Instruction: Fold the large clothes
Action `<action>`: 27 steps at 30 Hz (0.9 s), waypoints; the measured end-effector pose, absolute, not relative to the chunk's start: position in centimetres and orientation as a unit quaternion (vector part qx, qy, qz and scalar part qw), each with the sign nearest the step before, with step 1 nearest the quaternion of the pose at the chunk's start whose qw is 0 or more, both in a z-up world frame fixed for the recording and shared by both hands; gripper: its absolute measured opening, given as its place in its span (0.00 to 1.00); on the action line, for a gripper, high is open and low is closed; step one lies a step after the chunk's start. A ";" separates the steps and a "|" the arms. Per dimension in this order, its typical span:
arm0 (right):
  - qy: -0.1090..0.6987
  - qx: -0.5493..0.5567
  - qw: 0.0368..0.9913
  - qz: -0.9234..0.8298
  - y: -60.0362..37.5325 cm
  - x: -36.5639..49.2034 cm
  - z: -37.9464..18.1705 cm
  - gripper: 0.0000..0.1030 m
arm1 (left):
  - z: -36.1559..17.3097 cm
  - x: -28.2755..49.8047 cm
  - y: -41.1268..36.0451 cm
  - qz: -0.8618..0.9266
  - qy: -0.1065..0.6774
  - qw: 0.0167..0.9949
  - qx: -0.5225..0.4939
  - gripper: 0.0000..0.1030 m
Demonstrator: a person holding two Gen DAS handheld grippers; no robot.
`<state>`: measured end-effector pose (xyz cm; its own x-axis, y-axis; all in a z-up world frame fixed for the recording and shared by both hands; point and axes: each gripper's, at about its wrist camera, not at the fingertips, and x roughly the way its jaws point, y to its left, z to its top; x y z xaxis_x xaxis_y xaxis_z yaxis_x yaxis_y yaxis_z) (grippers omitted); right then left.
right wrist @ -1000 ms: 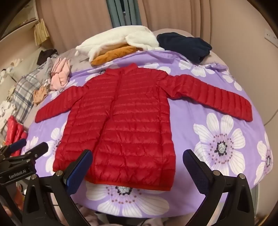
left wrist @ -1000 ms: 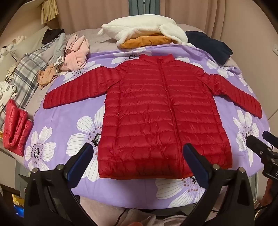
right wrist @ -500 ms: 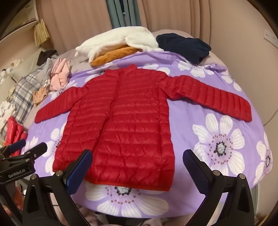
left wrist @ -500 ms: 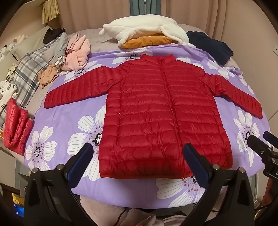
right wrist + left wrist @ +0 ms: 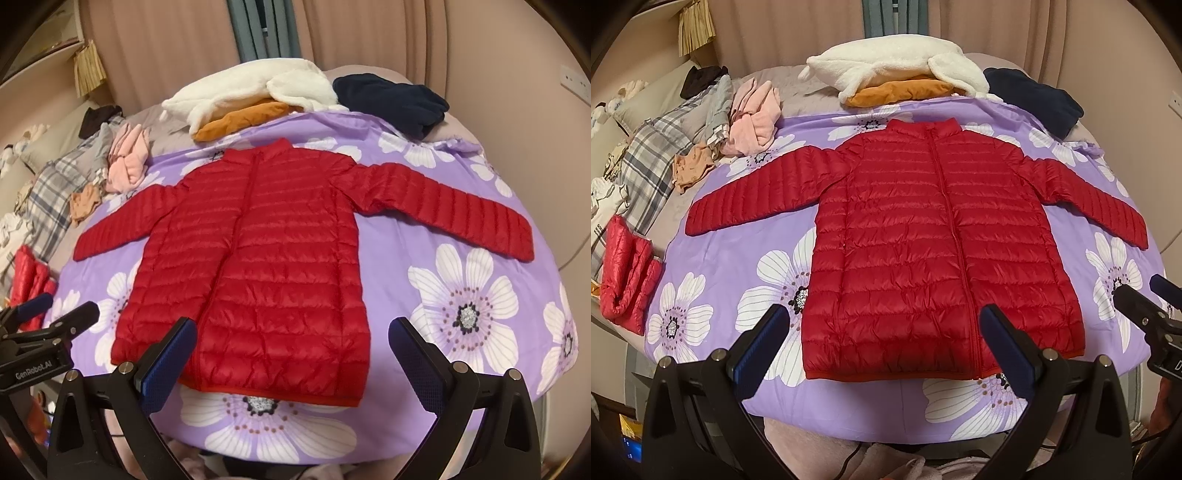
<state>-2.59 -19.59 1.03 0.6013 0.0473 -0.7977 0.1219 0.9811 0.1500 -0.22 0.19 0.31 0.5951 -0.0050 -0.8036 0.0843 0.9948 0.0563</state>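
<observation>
A red quilted puffer jacket (image 5: 923,243) lies flat and zipped, front up, on a purple flowered sheet (image 5: 738,258), both sleeves spread out. It also shows in the right wrist view (image 5: 255,266). My left gripper (image 5: 884,328) is open and empty, hovering at the jacket's hem. My right gripper (image 5: 291,339) is open and empty, hovering over the hem's right part. The right gripper also shows at the left wrist view's right edge (image 5: 1145,302). The left gripper shows at the right wrist view's left edge (image 5: 48,314).
A folded red garment (image 5: 624,284) lies at the left edge. Pink (image 5: 753,118), plaid (image 5: 653,158) and tan (image 5: 692,170) clothes lie back left. A white fleece (image 5: 894,62) on an orange item (image 5: 905,92) and a navy garment (image 5: 1034,99) lie at the back.
Both grippers have drifted very slightly; the jacket sits a touch lower in the left view. Nothing was taken hold of and the jacket has not moved.
</observation>
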 end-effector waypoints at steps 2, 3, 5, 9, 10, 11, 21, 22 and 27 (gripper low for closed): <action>0.446 0.094 0.890 -0.022 -19.6 -2.6 1.0 0.99 | 0.3 -0.3 0.1 -0.027 0.449 0.892 0.045 1.00; 0.446 0.095 0.890 -0.021 -19.6 -2.6 1.0 0.99 | 0.3 -0.3 0.1 -0.027 0.449 0.892 0.045 1.00; 0.446 0.096 0.890 -0.020 -19.6 -2.6 1.0 0.99 | 0.3 -0.2 0.0 -0.027 0.448 0.892 0.047 1.00; 0.446 0.095 0.890 -0.021 -19.6 -2.6 1.0 0.99 | 0.3 -0.2 -0.1 -0.028 0.448 0.892 0.047 1.00; 0.446 0.095 0.890 -0.021 -19.6 -2.6 1.0 0.99 | 0.3 -0.2 -0.1 -0.029 0.448 0.892 0.048 1.00; 0.446 0.094 0.890 -0.021 -19.6 -2.6 1.0 0.99 | 0.3 -0.2 -0.1 -0.028 0.448 0.892 0.048 1.00; 0.447 0.093 0.890 -0.022 -19.5 -2.5 1.1 0.99 | 0.3 -0.2 -0.2 -0.029 0.447 0.893 0.050 1.00; 0.447 0.093 0.889 -0.021 -19.5 -2.5 1.1 0.99 | 0.3 -0.2 -0.2 -0.029 0.447 0.892 0.050 1.00; 0.447 0.093 0.889 -0.022 -19.5 -2.5 1.0 0.99 | 0.3 -0.3 -0.3 -0.029 0.449 0.891 0.051 1.00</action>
<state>-2.47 -19.48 1.00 0.5988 0.0449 -0.7996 0.1219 0.9817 0.1463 -0.30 -0.30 0.28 0.5947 -0.0055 -0.8039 0.0976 0.9931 0.0654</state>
